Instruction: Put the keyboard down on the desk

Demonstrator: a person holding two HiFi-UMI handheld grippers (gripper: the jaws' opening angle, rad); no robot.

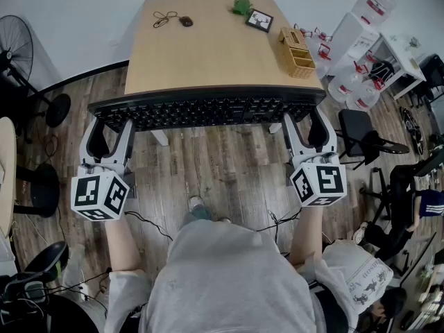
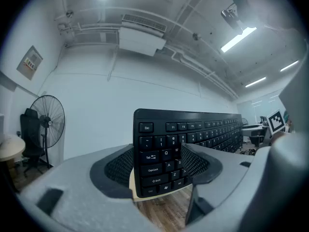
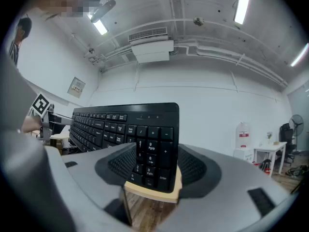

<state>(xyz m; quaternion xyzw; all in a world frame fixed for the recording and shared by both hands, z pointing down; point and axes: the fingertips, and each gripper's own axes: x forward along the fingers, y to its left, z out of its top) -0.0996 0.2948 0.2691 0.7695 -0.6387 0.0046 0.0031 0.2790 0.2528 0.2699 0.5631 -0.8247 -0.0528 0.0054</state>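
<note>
A long black keyboard (image 1: 208, 109) hangs level over the near edge of the tan wooden desk (image 1: 208, 47), and its ends reach past the desk's sides. My left gripper (image 1: 111, 120) is shut on its left end, my right gripper (image 1: 305, 116) on its right end. In the left gripper view the keyboard (image 2: 164, 153) stands between the jaws of the left gripper (image 2: 157, 163), key side facing the camera, with a strip of desk (image 2: 133, 180) under it. The right gripper view shows the keyboard's number pad end (image 3: 149, 144) inside the right gripper (image 3: 149, 166).
On the far part of the desk lie a mouse (image 1: 185, 21) with its cable, a green object (image 1: 242, 6), a framed picture (image 1: 259, 21) and a wooden organiser (image 1: 296, 52). A floor fan (image 1: 14, 47) stands left; water bottles (image 1: 361, 19) and a chair (image 1: 361, 130) stand right.
</note>
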